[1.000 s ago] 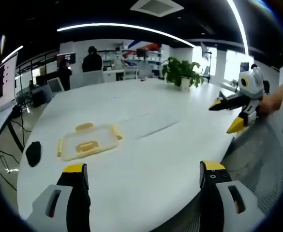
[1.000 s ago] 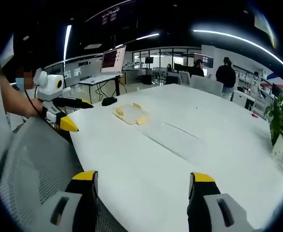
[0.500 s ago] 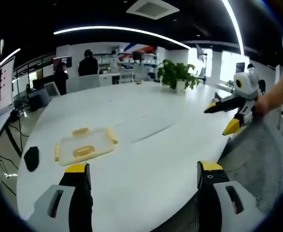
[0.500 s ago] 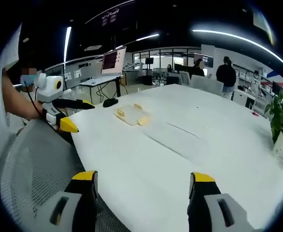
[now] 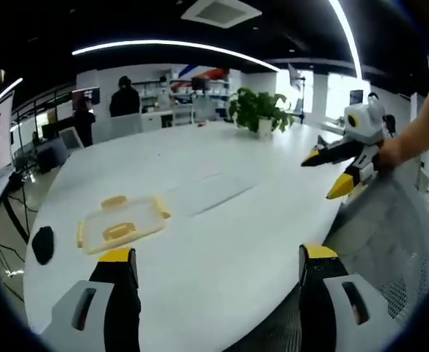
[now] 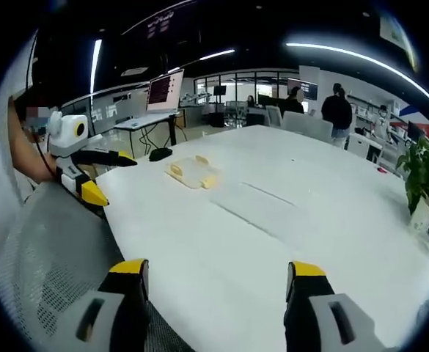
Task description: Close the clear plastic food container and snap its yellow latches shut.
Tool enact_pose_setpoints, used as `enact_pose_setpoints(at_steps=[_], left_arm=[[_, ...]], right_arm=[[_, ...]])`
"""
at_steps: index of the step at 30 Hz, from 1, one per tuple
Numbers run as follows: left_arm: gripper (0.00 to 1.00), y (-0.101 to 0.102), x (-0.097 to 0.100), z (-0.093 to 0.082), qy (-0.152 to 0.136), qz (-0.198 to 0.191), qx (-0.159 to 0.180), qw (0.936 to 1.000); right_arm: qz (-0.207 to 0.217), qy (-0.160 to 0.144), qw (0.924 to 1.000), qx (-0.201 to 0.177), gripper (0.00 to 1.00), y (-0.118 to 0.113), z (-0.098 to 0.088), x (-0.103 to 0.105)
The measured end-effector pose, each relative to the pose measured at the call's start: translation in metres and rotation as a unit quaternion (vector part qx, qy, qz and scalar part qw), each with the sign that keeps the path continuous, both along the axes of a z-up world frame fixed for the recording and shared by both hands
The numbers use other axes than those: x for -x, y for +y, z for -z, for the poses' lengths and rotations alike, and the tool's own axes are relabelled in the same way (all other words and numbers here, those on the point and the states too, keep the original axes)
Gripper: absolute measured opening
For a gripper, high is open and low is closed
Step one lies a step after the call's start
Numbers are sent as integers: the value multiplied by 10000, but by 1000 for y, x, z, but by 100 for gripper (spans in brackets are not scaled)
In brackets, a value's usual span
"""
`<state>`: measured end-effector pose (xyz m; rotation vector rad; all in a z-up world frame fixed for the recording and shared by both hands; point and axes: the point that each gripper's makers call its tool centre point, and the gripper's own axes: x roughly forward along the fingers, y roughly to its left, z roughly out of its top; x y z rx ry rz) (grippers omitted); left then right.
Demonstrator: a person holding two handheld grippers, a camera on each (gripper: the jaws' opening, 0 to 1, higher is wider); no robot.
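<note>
With your left gripper and right gripper both spread wide and empty, expect the shallow clear plastic food container to be light and slippery, so press its yellow latches at the rim.

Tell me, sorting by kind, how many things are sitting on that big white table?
Clear plastic food container with yellow latches: 1
Small black object near the table's edge: 1
Potted plant at the far side: 1
Total: 3 on the white table. Both handheld grippers hover off its edge, jaws apart.
</note>
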<state>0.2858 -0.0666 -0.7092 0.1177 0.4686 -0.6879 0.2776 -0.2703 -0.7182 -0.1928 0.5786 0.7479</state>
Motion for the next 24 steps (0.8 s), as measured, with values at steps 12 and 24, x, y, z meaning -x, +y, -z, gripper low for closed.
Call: enact_pose_setpoints(at_steps=[12,24], left_arm=[[91,12,-3,8,107,-292,-314,9990],[91,18,-6,6,84,-477,-335,9983]], right_arm=[[-74,-72,9996,-257,74,5,-9,1],[-98,82,9989,-455,73,7,-9,3]])
